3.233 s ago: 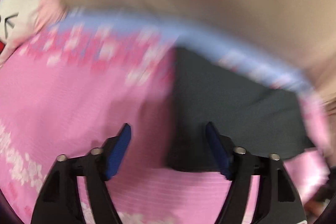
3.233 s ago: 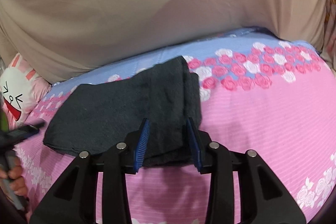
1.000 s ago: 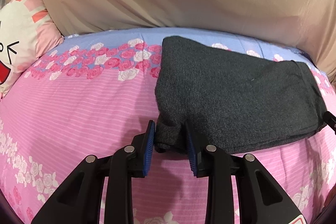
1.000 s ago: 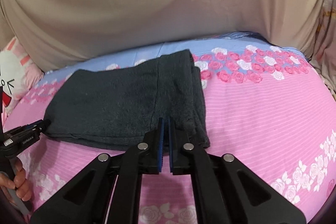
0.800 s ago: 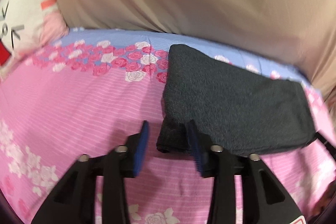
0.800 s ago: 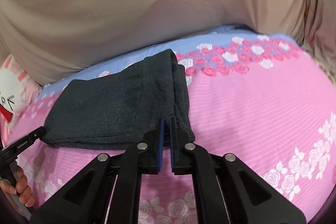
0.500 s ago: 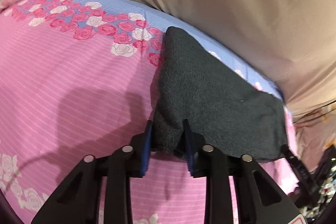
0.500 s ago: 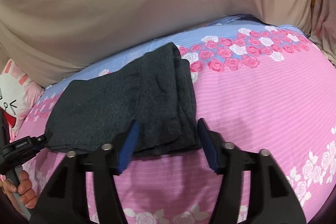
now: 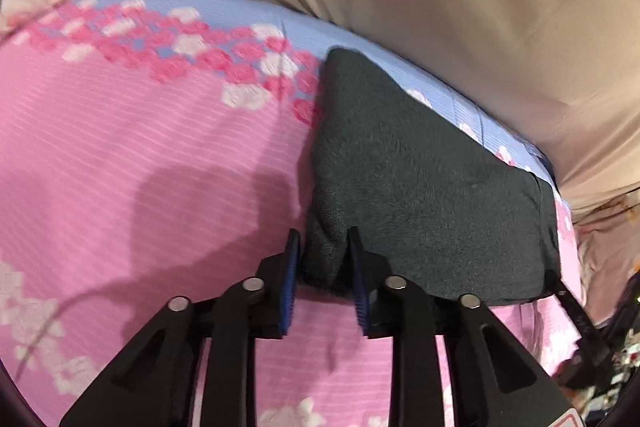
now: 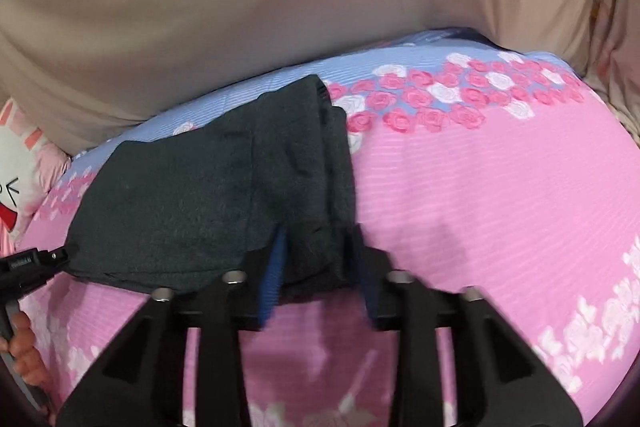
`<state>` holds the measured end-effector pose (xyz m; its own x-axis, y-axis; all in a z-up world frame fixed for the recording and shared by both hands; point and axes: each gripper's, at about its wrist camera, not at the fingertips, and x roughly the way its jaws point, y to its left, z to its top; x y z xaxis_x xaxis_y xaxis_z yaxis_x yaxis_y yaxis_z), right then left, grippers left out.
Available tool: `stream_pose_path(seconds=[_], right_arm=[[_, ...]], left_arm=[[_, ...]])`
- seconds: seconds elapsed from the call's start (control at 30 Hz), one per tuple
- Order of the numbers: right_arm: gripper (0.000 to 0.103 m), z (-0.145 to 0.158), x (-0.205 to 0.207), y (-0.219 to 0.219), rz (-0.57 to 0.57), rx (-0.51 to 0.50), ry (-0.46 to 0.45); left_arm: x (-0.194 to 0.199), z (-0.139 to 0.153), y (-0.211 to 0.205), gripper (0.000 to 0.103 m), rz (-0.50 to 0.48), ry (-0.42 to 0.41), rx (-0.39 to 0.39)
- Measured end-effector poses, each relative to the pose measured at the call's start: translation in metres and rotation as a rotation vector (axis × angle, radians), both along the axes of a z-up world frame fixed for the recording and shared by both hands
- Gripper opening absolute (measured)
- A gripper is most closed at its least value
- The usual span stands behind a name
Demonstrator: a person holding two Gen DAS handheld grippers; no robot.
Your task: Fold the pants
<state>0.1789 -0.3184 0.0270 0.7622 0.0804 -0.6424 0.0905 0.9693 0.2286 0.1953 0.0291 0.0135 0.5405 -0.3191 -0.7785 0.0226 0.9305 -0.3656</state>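
Both grippers reach in low over the pink floral bedsheet (image 10: 480,187) toward the near edge of the folded dark grey pants (image 10: 208,195), which lie by the blue band at the far side. The left gripper (image 9: 322,247) is clenched on a bunched near corner of the pants (image 9: 420,187), the fabric filling the narrow gap between its 2 blue pads. The right gripper (image 10: 318,239) is parted wider, its jaws straddling the opposite near corner; blur hides whether the pads press the cloth. Only the right wrist view shows a person's hand (image 10: 24,351) holding the left tool and a rabbit-face pillow (image 10: 16,179).
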Motion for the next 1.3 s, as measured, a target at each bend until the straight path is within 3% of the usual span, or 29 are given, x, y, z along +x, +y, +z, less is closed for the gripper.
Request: stream_pose_path(seconds=[0.07,0.1,0.13,0.3,0.33,0.37,0.4,0.43,0.57,0.63,0.7,0.8,0.87,0.93,1.0,1.07,1.17,1.3], right_arm=[[0.042,0.006,-0.002,-0.002,-0.015,-0.002,-0.02],[0.048,0.005,0.0,-0.003,-0.004,0.012,-0.011],[0.048,0.0,0.006,-0.004,-0.002,0.033,0.008],[0.055,-0.025,0.028,-0.007,0.035,0.135,0.102],[0.051,-0.026,0.029,-0.009,0.044,0.154,0.104],[0.038,-0.025,0.029,-0.009,0.054,0.167,0.103],[0.03,-0.018,0.027,-0.009,0.069,0.174,0.091],[0.029,-0.012,0.024,-0.008,0.075,0.171,0.071],[0.028,0.018,0.001,-0.004,0.098,0.156,0.004],[0.031,0.002,0.005,-0.003,0.086,0.109,0.052],[0.039,-0.02,0.01,-0.003,0.048,0.064,0.106],[0.039,0.005,-0.004,-0.002,-0.002,0.029,-0.006],[0.038,0.032,-0.019,0.004,-0.021,-0.035,-0.123],[0.025,0.039,-0.017,0.014,0.026,-0.039,-0.134],[0.007,0.026,-0.005,0.025,0.056,-0.078,-0.075],[0.006,-0.004,0.013,0.029,0.06,-0.106,0.042],[0.004,0.002,0.01,0.032,0.057,-0.117,0.017],[0.007,0.012,-0.011,0.027,0.03,-0.069,-0.038]], left_arm=[[-0.007,0.015,0.002,0.034,0.046,-0.07,0.053],[-0.007,0.019,0.0,0.048,0.054,-0.094,0.073],[-0.007,0.018,-0.001,0.055,0.048,-0.098,0.074],[0.014,-0.014,-0.013,0.058,-0.03,0.027,0.018],[0.017,-0.017,-0.013,0.057,-0.021,0.016,0.009],[0.018,-0.017,-0.014,0.044,-0.034,0.013,-0.002],[0.019,-0.017,-0.014,0.017,-0.053,0.028,-0.027],[0.017,-0.013,-0.012,0.013,-0.051,0.03,-0.038],[0.0,0.016,0.0,0.011,-0.066,0.005,-0.106],[-0.003,0.017,0.002,0.014,-0.054,0.008,-0.071],[0.004,0.001,-0.007,0.016,-0.048,0.047,0.024],[-0.004,0.004,-0.016,0.021,-0.026,0.016,0.114],[-0.021,0.03,-0.017,0.021,0.01,-0.107,0.177],[-0.03,0.046,-0.021,0.03,0.028,-0.195,0.225],[-0.029,0.044,-0.031,0.031,-0.001,-0.202,0.255],[-0.021,0.03,-0.035,0.031,-0.022,-0.159,0.263],[-0.011,0.003,-0.04,0.031,-0.037,-0.094,0.294],[-0.019,0.0,-0.044,0.031,-0.033,-0.129,0.334]])
